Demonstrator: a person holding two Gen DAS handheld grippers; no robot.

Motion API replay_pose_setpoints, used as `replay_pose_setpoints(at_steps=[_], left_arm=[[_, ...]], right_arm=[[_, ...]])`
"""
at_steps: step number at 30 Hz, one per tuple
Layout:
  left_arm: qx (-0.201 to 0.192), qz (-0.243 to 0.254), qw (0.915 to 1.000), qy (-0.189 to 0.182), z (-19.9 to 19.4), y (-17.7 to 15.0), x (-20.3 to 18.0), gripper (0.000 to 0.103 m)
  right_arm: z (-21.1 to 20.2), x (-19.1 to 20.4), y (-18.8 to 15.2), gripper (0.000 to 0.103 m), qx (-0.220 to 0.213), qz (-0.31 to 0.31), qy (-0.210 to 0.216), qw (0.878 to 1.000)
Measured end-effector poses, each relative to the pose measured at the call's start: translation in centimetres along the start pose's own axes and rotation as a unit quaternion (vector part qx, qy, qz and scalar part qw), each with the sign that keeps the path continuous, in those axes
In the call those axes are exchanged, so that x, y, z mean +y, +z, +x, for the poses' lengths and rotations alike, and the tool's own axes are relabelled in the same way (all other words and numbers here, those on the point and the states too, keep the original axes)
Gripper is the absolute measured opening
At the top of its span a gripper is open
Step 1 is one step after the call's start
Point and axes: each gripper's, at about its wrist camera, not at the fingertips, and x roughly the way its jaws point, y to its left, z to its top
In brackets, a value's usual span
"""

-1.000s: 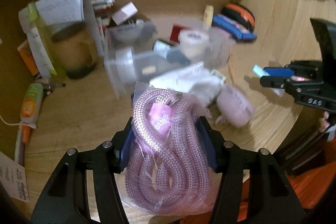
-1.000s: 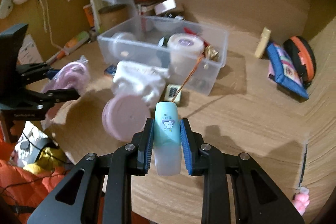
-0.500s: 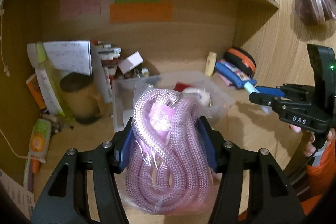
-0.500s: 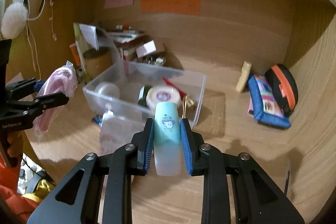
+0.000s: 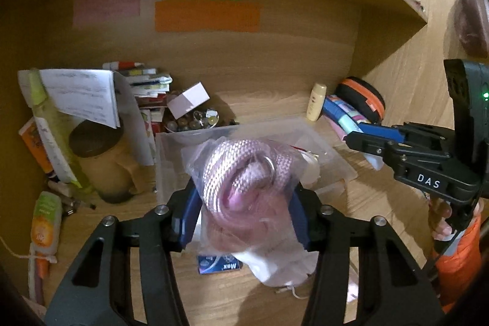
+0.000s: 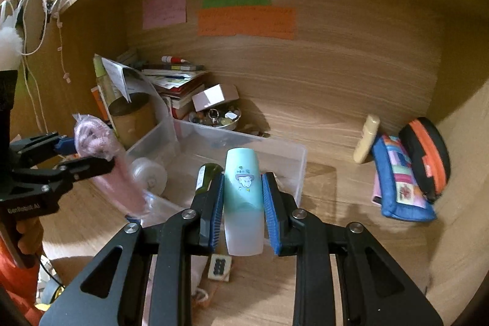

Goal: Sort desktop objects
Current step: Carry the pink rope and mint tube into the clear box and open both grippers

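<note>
Both my loads have risen off the desk since a second ago and now hang over the clear bin (image 6: 301, 156) at frame centre, so dropping comes next. My left gripper (image 5: 244, 211) clenches the bagged pink rope (image 5: 244, 173); my right gripper (image 6: 243, 203) grasps the mint bottle (image 6: 243, 188). Bin walls ring both loads; open wood lies lower right

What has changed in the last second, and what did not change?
Both grippers have risen and gone forward toward the clear box: the desk clutter once ahead of them now lies below. The left gripper still clamps the bagged pink rope, which has tipped over in its grip. The right gripper keeps its hold on the small mint bottle. Nothing was released; the things on the desk stayed put.
</note>
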Motion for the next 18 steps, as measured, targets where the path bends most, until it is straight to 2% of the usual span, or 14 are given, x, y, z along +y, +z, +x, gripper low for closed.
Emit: replay_pose_setpoints(at_steps=[6,9,18], left_arm=[[0.026,-0.028,0.9992,-0.014,2.5,0.6,1.5,0.049],[0.025,-0.034,0.9991,-0.008,2.9,1.0,2.1,0.049],[0.06,-0.037,0.9974,0.015,6.7,2.6,3.0,0.046]], right_arm=[[3.0,-0.5,0.1,0.023,0.027,0.012,0.01,1.0],[4.0,-1.0,-0.1,0.023,0.04,0.016,0.013,0.999],[5.2,-2.3,-0.9,0.023,0.057,0.026,0.005,0.998]])
